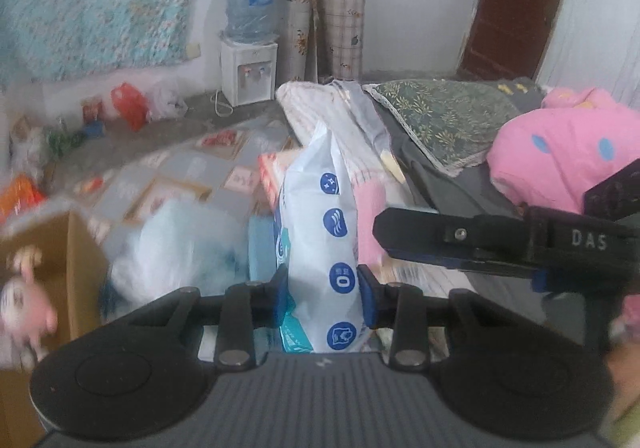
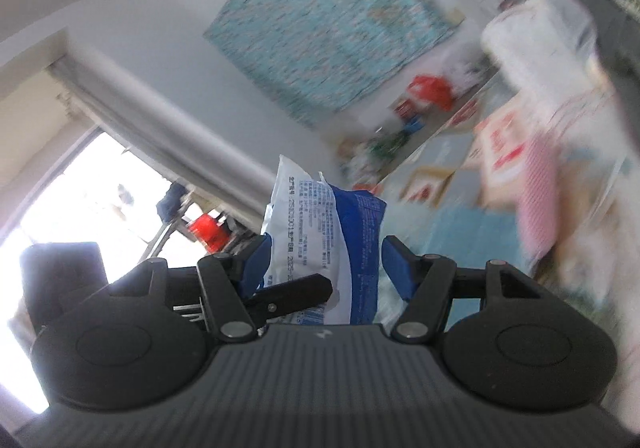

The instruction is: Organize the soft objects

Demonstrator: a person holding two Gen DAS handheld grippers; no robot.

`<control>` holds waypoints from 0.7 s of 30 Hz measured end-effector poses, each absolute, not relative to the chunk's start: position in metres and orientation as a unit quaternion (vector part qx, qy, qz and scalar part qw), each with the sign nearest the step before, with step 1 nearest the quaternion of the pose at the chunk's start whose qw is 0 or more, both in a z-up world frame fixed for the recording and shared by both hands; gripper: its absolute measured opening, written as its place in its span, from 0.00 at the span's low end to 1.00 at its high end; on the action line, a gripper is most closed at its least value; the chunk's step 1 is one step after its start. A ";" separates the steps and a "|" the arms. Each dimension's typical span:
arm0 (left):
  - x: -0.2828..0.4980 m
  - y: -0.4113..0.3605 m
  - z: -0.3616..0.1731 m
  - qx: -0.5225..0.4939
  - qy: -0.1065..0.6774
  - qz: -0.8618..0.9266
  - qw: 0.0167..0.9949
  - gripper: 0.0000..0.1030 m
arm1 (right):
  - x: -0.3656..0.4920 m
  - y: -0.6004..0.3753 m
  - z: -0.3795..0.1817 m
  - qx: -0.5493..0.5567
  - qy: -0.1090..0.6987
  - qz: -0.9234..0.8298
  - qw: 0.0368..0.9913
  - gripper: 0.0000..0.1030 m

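A white and blue soft pack with round blue icons stands on end between my left gripper's blue pads, which are shut on it. The same pack shows in the right wrist view, sitting between my right gripper's blue pads; a gap shows on its right side, so the grip is unclear. My right gripper also shows in the left wrist view as a black finger just right of the pack. A pink plush toy lies on the bed at right.
An open cardboard box with a small pink plush stands at left. A pale blue plastic bag lies beside it on the patterned floor mat. Folded bedding covers the bed. A water dispenser stands at the far wall.
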State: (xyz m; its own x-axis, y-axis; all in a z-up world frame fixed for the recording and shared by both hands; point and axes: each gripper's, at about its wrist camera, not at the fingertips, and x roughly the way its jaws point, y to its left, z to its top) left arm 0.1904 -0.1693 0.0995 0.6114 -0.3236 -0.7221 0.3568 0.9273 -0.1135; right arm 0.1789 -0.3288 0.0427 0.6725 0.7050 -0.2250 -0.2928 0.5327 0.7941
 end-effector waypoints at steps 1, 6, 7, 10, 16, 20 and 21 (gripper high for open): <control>0.181 -0.162 0.097 0.013 0.400 -0.190 0.897 0.35 | 0.171 -0.321 0.040 0.380 0.276 0.306 0.828 0.60; 0.132 -0.123 0.065 -0.041 0.418 -0.186 0.888 0.35 | 0.129 -0.284 0.000 0.412 0.315 0.322 0.792 0.60; 0.126 -0.119 0.056 -0.048 0.422 -0.185 0.886 0.35 | 0.124 -0.279 -0.012 0.422 0.324 0.320 0.784 0.60; 0.111 -0.114 0.028 -0.052 0.436 -0.175 0.881 0.35 | 0.112 -0.263 -0.053 0.464 0.353 0.311 0.750 0.60; 0.103 -0.105 -0.022 -0.043 0.455 -0.132 0.879 0.35 | 0.099 -0.247 -0.114 0.510 0.384 0.284 0.716 0.60; 0.100 -0.110 -0.040 -0.006 0.443 -0.097 0.891 0.34 | 0.101 -0.246 -0.131 0.508 0.390 0.270 0.720 0.60; 0.099 -0.113 -0.042 0.004 0.438 -0.090 0.894 0.32 | 0.103 -0.251 -0.133 0.506 0.389 0.265 0.723 0.60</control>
State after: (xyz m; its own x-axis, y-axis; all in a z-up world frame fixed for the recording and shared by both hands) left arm 0.0988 -0.1132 -0.0422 0.5998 -0.1572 -0.7845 0.1643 0.9838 -0.0715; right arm 0.1031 -0.2507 -0.1326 0.5572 0.7769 -0.2933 0.0101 0.3468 0.9379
